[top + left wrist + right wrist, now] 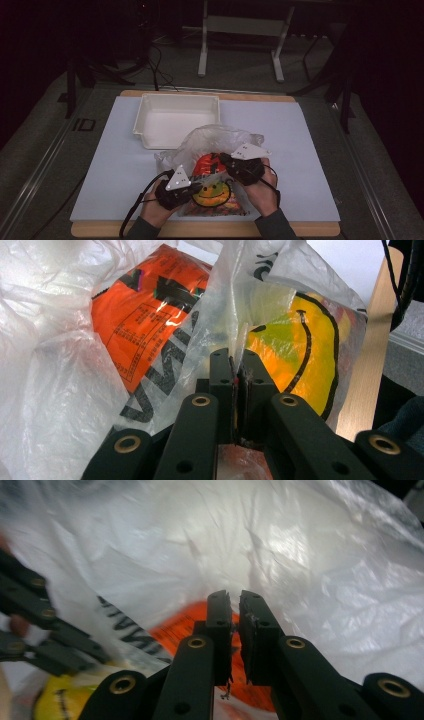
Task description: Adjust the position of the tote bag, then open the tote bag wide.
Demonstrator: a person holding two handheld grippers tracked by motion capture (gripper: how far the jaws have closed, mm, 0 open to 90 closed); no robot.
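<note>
A clear plastic bag [220, 137] printed with a yellow smiley face [212, 192] lies at the table's front middle, with an orange packet [207, 165] inside it. My left gripper [189, 186] is at the bag's near left side. Its jaws are shut on a fold of the bag's film [239, 347], which rises from between the pads. The orange packet [135, 315] and the smiley print [295, 350] lie just beyond. My right gripper [223, 160] is at the bag's right side. Its jaws stand almost together at the film [280, 545]; whether film is caught between them I cannot tell.
A white rectangular tray [175, 119] stands behind the bag on the pale mat [300, 150]. The table's wooden front edge [210, 229] runs just under both hands. A white frame with legs [240, 35] stands on the floor beyond the table.
</note>
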